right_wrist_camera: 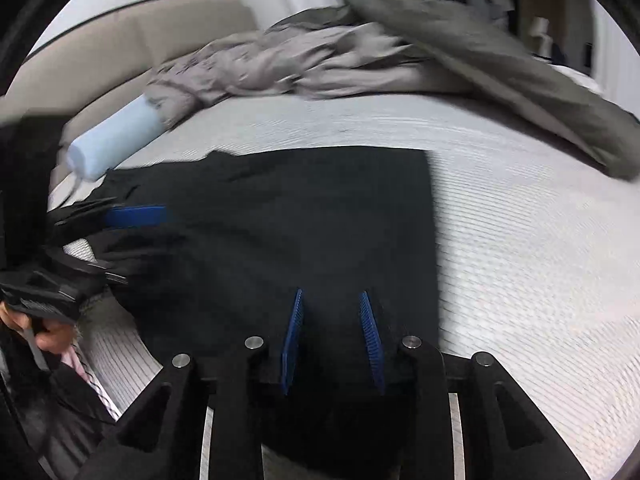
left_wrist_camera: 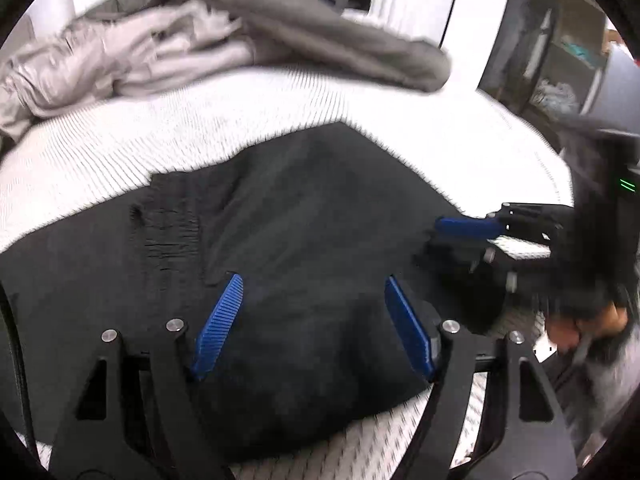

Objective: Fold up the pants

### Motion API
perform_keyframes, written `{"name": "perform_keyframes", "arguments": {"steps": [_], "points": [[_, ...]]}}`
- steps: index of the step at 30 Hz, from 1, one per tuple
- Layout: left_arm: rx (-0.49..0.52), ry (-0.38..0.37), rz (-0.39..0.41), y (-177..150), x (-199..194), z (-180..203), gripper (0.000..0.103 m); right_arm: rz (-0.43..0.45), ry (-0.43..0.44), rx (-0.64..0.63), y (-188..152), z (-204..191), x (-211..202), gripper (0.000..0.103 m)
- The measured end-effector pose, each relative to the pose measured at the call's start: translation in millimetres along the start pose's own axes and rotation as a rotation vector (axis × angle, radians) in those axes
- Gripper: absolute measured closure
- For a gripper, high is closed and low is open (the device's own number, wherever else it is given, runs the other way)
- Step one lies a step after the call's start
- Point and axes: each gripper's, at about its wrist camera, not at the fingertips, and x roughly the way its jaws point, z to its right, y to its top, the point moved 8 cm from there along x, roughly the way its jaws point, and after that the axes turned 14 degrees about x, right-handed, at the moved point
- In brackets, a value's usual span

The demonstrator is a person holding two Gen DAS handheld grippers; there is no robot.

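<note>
Black pants (left_wrist_camera: 288,240) lie folded on the white ribbed bed cover (left_wrist_camera: 160,140); they also show in the right wrist view (right_wrist_camera: 300,220). My left gripper (left_wrist_camera: 312,284) is open wide just above the pants' near part, its blue pads apart with nothing between them. My right gripper (right_wrist_camera: 330,300) is partly open over the pants' near edge, fabric lying under and between the jaws, not pinched. The right gripper appears at the right in the left wrist view (left_wrist_camera: 464,228); the left gripper appears at the left in the right wrist view (right_wrist_camera: 136,216).
A heap of grey clothes and a grey blanket (left_wrist_camera: 240,36) lies at the back of the bed, also seen in the right wrist view (right_wrist_camera: 400,52). A light blue roll (right_wrist_camera: 112,140) lies by the beige headboard (right_wrist_camera: 100,48). Shelves (left_wrist_camera: 560,60) stand at right.
</note>
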Motion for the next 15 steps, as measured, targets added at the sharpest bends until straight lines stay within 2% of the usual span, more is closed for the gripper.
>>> {"name": "perform_keyframes", "arguments": {"steps": [2, 4, 5, 7, 9, 10, 13, 15], "points": [[0.015, 0.019, -0.048, -1.0, 18.8, -5.0, 0.032, -0.044, 0.003, -0.033, -0.7, -15.9, 22.4, 0.072], [0.022, 0.017, -0.049, -4.2, 22.2, -12.8, 0.034, -0.075, -0.017, -0.064, 0.3, -19.2, 47.7, 0.073], [0.014, 0.005, -0.041, -7.9, 19.2, -16.2, 0.039, -0.080, -0.007, -0.063, -1.6, -13.5, 50.5, 0.073], [0.004, -0.015, -0.030, -19.4, 7.7, -23.6, 0.041, -0.061, -0.033, -0.054, -2.8, 1.7, 44.7, 0.073], [-0.007, -0.006, -0.026, -31.2, -2.3, -29.2, 0.041, -0.027, -0.145, -0.025, -2.3, 37.5, 31.5, 0.073], [-0.010, -0.002, -0.027, -34.3, -5.3, -30.9, 0.041, -0.022, -0.170, -0.004, -6.1, 51.2, 26.2, 0.073], [-0.008, 0.030, -0.033, -35.3, -17.1, -30.7, 0.041, -0.018, -0.177, 0.019, -5.2, 65.1, 16.0, 0.072], [-0.019, 0.036, -0.008, -26.1, -28.0, -29.6, 0.041, -0.006, -0.156, 0.042, 2.2, 55.3, 12.4, 0.071]]}}
